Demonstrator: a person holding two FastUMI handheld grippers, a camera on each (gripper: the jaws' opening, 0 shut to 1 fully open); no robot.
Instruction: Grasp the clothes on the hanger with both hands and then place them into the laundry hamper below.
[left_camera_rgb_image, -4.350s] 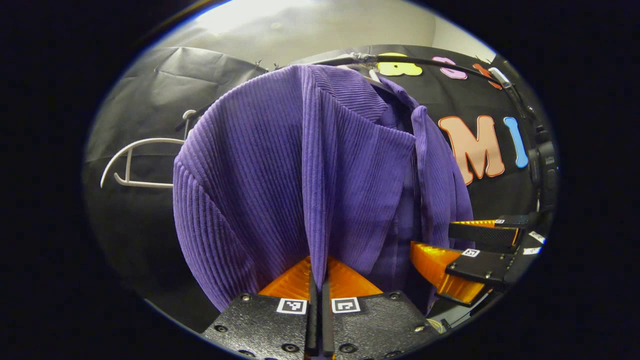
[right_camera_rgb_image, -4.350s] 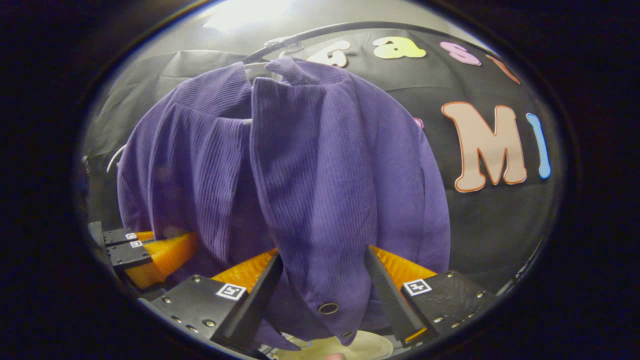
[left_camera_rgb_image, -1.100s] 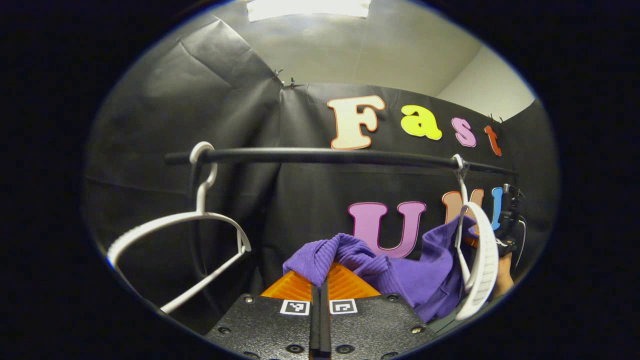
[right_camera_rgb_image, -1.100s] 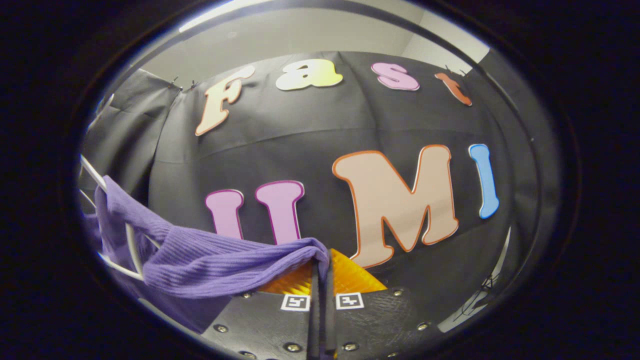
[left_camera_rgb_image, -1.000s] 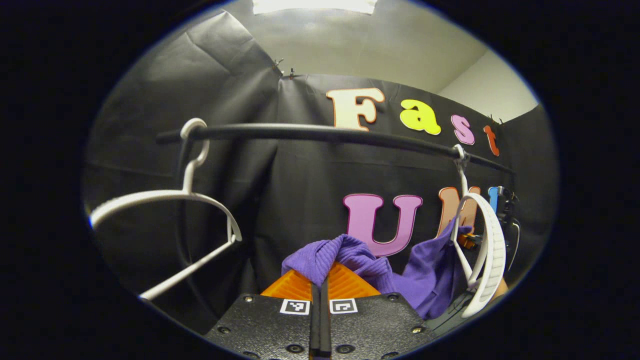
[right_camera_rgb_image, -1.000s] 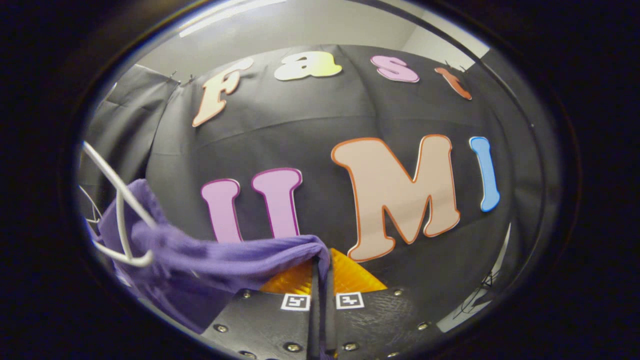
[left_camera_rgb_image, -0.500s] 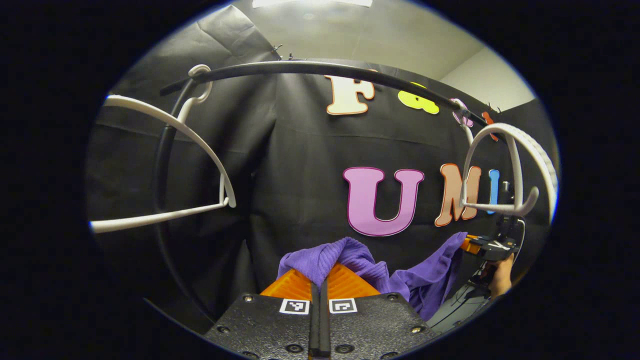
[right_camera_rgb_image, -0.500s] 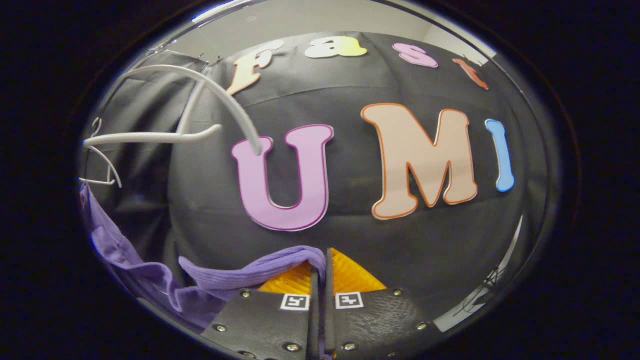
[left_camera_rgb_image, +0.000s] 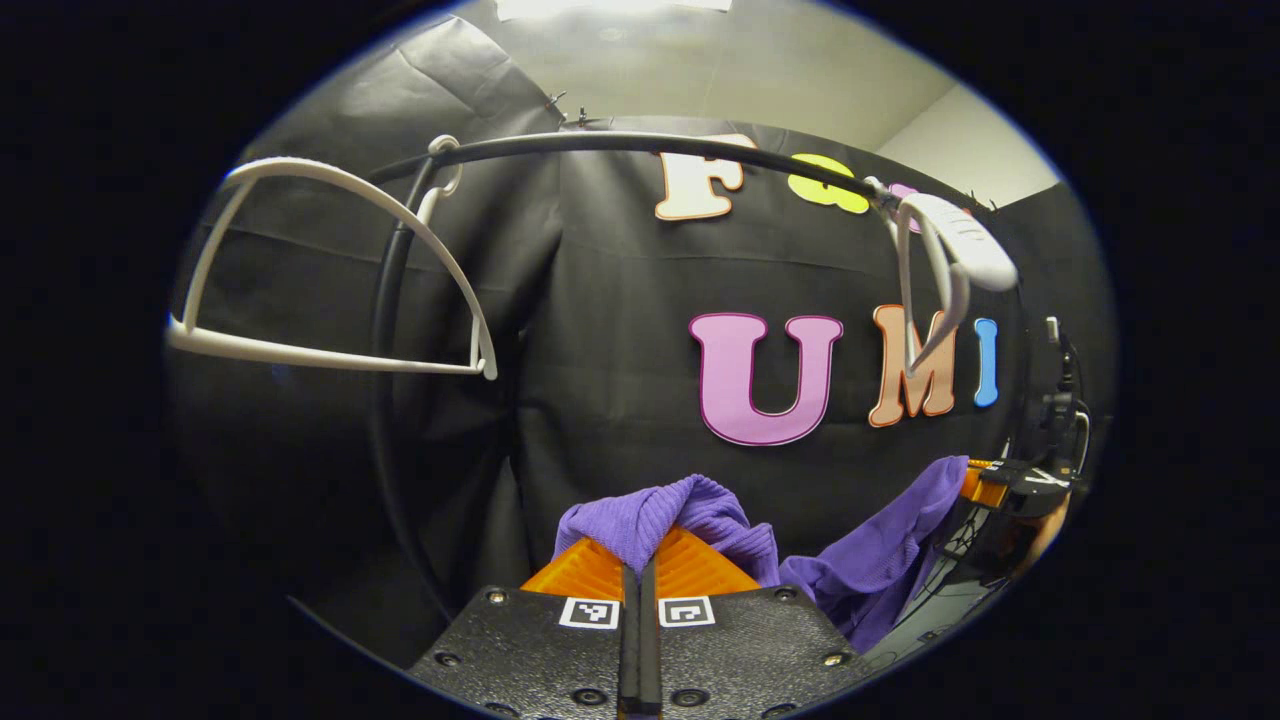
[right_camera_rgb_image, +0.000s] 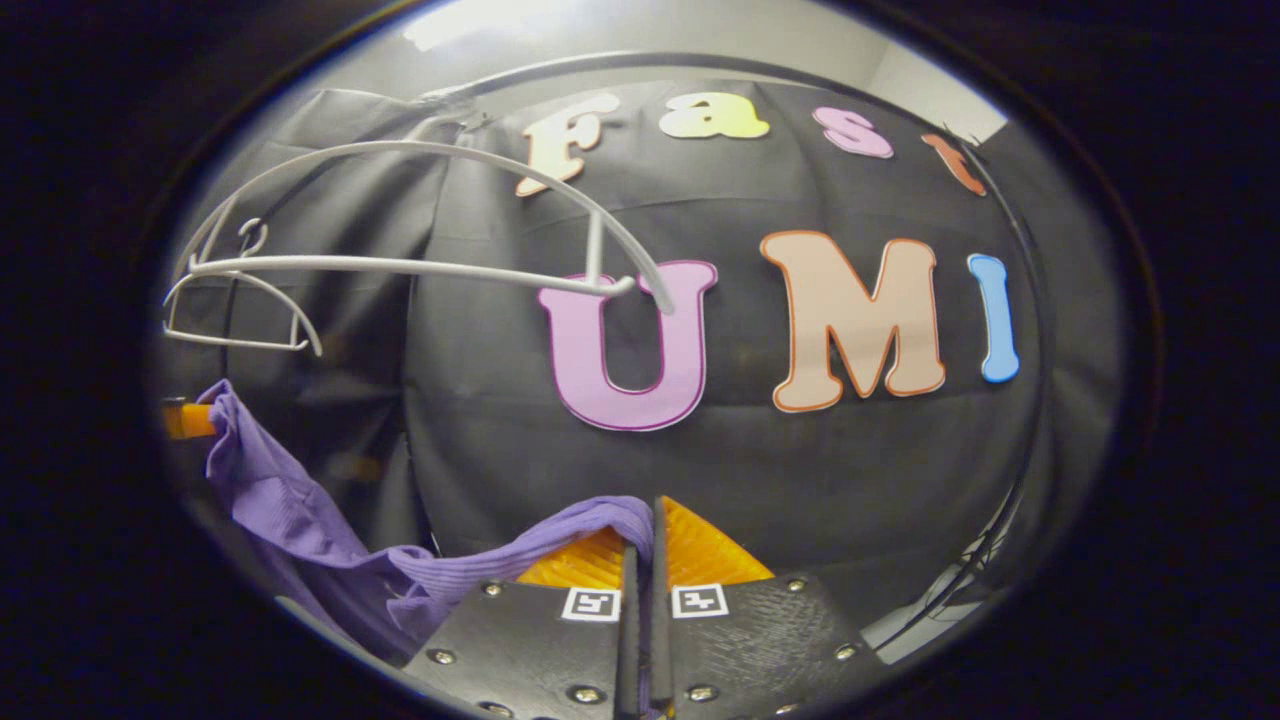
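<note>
Garment (left_camera_rgb_image: 690, 510) now off hanger (left_camera_rgb_image: 940, 260) — slung between grippers (both clamped).

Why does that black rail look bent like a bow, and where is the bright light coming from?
In the left gripper view the black rail bows because the fisheye lens curves straight lines, as it does the white hanger; a ceiling light glares at the top. In the right gripper view the nearer hanger arcs the same way, a soft glare sits at the top, and the purple garment looks slightly soft at the left.
</note>
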